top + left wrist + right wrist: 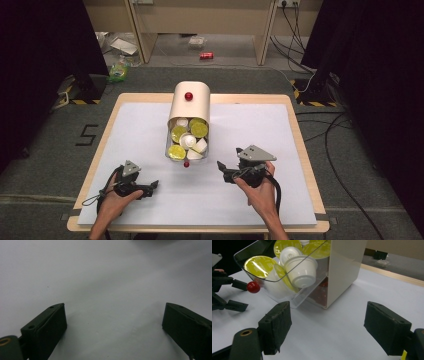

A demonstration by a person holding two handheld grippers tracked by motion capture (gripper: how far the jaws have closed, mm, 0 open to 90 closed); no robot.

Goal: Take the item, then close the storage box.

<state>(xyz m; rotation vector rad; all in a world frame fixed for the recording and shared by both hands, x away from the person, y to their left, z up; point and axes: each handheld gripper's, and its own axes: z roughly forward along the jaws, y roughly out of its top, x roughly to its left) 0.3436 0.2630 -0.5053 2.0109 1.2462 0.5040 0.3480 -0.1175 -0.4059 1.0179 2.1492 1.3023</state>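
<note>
Cream capsule dispenser (190,106), clear drawer (186,142) pulled out, yellow-lidded white pods, both grippers' fingers spread

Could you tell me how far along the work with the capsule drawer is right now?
Done: the clear drawer is pulled out of the cream dispenser, capsules exposed. In hand: nothing; left gripper and right gripper sit open, empty. Left: any handling of capsules or drawer.

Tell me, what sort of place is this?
Probably a lab or recording studio: black curtains flank a white-covered table, loose cables trail over the grey carpet, and a coffee-pod dispenser sits as a staged prop.
</note>
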